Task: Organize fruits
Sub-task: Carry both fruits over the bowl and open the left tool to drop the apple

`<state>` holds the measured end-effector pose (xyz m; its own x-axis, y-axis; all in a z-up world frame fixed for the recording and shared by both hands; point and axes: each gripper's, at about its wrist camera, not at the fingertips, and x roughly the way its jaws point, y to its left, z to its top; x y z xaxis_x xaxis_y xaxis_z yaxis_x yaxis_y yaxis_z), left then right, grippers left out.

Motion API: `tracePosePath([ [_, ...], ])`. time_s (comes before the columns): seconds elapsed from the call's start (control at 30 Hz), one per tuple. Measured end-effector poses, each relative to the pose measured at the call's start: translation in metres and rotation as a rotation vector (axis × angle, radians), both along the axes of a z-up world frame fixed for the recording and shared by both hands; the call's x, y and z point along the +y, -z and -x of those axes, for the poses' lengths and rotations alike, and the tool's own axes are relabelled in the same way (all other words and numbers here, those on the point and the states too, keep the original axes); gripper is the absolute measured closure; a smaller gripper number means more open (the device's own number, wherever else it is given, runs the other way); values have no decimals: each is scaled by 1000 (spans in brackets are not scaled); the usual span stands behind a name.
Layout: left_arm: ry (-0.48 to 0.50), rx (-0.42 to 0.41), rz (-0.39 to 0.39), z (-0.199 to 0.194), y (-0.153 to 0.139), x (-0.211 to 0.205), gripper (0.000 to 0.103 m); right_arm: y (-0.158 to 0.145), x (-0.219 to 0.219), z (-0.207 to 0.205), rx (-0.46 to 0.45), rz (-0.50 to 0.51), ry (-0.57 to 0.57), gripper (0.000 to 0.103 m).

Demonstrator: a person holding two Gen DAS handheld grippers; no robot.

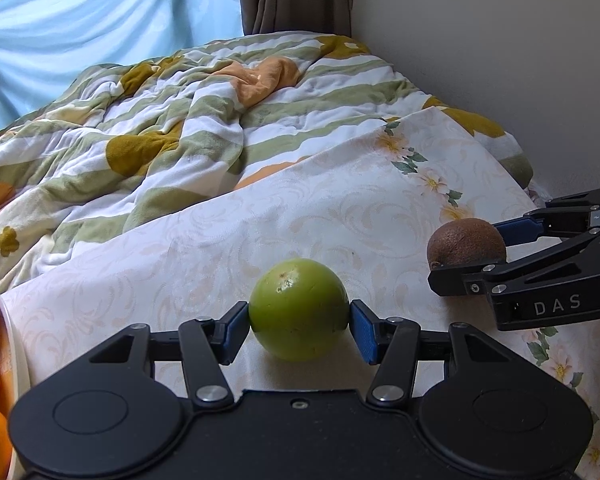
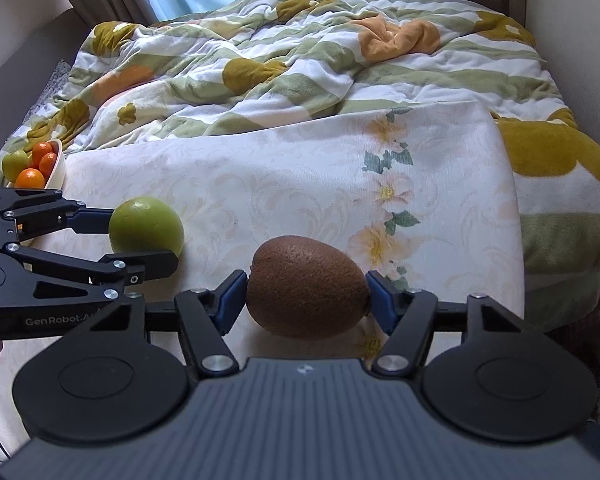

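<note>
Fruits are gripped on the floral cloth [image 2: 300,168] over the bed: the green fruit [image 1: 299,309] pinched partway closed in the left claw [image 1: 299,320], the kiwi [image 2: 307,286] clamped in the right claw [image 2: 307,300], both presumably bound for the bowl [image 2: 58,170] of oranges [image 2: 30,178].

Two matte black plastic two-finger grippers, left gripper [image 1: 299,318] and right gripper [image 2: 307,295]: blue ribbed pads [image 1: 363,334], silver pivot screws [image 1: 211,393], white "DAS" and "GenRobot" lettering.

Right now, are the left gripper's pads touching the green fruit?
Touching. Left wrist view: both blue pads of the left gripper press the green fruit.
</note>
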<state>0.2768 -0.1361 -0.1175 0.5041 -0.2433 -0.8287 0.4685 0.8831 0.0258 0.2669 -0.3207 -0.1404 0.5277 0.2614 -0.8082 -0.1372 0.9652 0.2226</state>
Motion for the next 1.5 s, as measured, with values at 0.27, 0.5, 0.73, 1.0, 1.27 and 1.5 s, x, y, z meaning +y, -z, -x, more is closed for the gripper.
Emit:
tracePosePath([
  [0.27, -35, -48, 25, 19, -18, 7, 44, -18, 4, 15, -51, 4, 2, 24],
  [0.5, -71, -100, 72, 54, -45, 13, 44, -45, 9, 39, -95, 15, -1, 24],
  [0.73, -128, -175, 123, 96, -79, 32, 44, -71, 21, 72, -138, 45, -25, 24],
  [1.0, -234, -249, 149, 142, -108, 69, 44, -97, 47, 112, -193, 71, -84, 24],
  [1.27, -330, -313, 148, 168, -134, 115, 44, -120, 92, 133, -247, 54, -173, 24],
  [1.5, -390, -306, 111, 160, -141, 168, 44, -131, 144, 128, -258, 32, -231, 24],
])
